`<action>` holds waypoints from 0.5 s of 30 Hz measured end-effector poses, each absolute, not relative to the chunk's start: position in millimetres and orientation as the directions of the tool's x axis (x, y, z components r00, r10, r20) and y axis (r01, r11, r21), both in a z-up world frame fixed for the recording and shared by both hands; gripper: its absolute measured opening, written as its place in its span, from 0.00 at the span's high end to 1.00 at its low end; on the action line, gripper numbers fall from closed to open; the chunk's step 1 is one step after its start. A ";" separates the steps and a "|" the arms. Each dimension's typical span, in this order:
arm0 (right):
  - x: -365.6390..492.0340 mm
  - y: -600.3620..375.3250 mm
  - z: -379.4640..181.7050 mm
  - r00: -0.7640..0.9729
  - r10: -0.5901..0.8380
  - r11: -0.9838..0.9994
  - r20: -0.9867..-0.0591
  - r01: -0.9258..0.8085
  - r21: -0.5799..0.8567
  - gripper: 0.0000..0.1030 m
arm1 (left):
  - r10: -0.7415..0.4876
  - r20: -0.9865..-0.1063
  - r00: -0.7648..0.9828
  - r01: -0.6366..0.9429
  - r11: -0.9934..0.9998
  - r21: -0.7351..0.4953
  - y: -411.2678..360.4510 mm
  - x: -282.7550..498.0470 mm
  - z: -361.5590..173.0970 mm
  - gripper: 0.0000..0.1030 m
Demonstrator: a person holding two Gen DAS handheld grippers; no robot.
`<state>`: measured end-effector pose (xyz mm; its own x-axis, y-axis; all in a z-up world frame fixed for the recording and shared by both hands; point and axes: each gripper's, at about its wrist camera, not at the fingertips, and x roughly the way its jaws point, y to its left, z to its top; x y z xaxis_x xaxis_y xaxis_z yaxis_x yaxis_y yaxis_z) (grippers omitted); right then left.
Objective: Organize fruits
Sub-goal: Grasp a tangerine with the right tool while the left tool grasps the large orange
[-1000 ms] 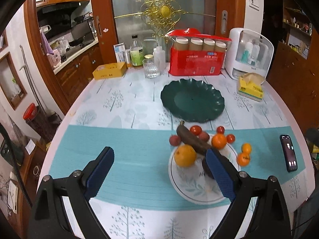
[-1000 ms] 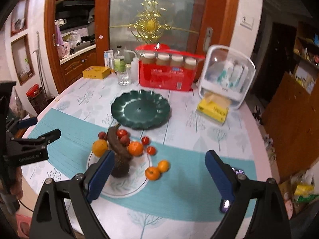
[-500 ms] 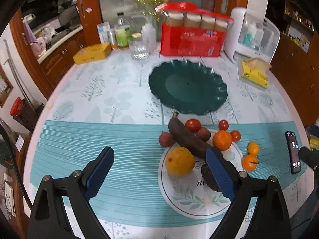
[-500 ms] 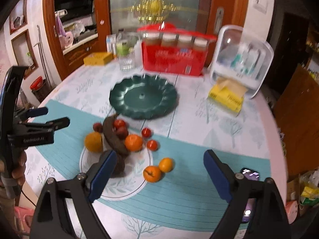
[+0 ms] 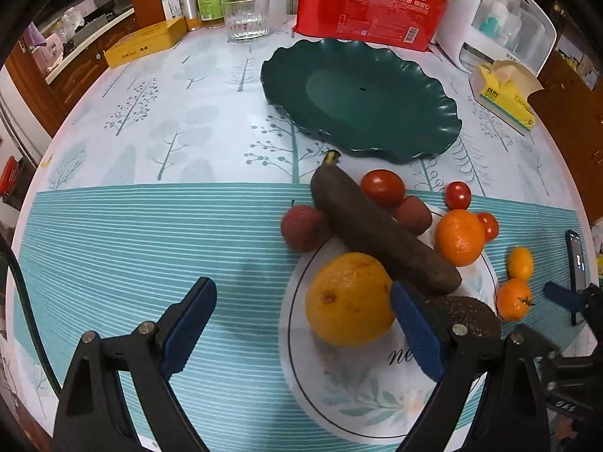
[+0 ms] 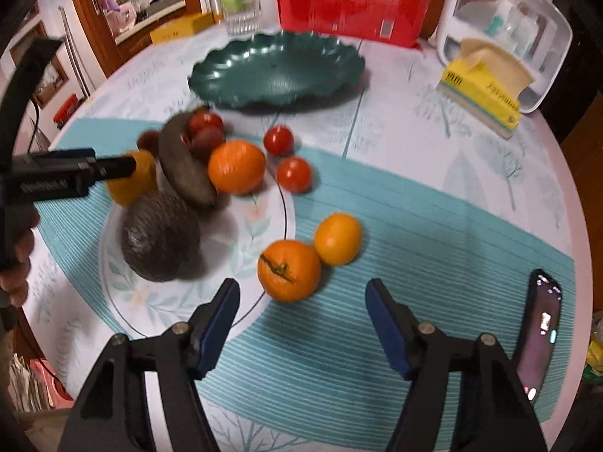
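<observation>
Now: fruit crowded at the white plate, green plate bare

We see the white plate (image 5: pixel 380 406) carrying a large yellow-orange citrus (image 5: pixel 348 299), a dark banana (image 5: pixel 380 229), an avocado (image 6: pixel 160 237) and one tangerine (image 5: pixel 459 237). Behind it the green plate (image 5: pixel 361 94) holds nothing. On the surface (image 5: pixel 150 150) we count three tomatoes, two lychees and two small oranges. Our left gripper (image 5: pixel 301 333) has its jaws spread, the citrus between them. Our right gripper (image 6: pixel 301 324) is closing its jaws just before one small orange (image 6: pixel 289 269), not touching it.
</observation>
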<state>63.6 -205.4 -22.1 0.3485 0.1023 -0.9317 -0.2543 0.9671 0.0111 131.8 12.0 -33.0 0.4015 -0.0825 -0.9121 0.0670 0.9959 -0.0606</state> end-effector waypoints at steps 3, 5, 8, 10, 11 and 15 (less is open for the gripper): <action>64.5 -201.2 -31.4 0.338 0.109 0.964 -0.935 -0.265 0.016 0.34 | -0.089 -0.915 0.393 0.081 0.995 -0.062 6.2 131.5 -36.8 0.10; 65.9 -198.3 -36.0 0.335 0.105 0.962 -0.936 -0.271 0.011 0.34 | -0.084 -0.920 0.383 0.091 0.994 -0.053 2.7 130.9 -37.5 0.10; 67.2 -194.4 -42.4 0.329 0.099 0.961 -0.939 -0.276 0.004 0.37 | -0.072 -0.924 0.374 0.108 0.994 -0.034 -3.7 131.3 -40.3 0.10; 68.5 -193.4 -46.6 0.324 0.096 0.961 -0.941 -0.276 0.003 0.41 | -0.057 -0.929 0.365 0.104 0.994 -0.019 -5.0 133.4 -44.0 0.10; 70.3 -193.3 -47.9 0.320 0.097 0.962 -0.942 -0.274 0.006 0.44 | -0.057 -0.932 0.358 0.103 0.994 -0.021 -4.7 134.6 -45.8 0.11; 72.1 -193.1 -50.2 0.328 0.094 0.962 -0.940 -0.272 0.001 0.47 | -0.075 -0.942 0.327 0.094 0.995 -0.046 -3.0 139.2 -53.9 0.25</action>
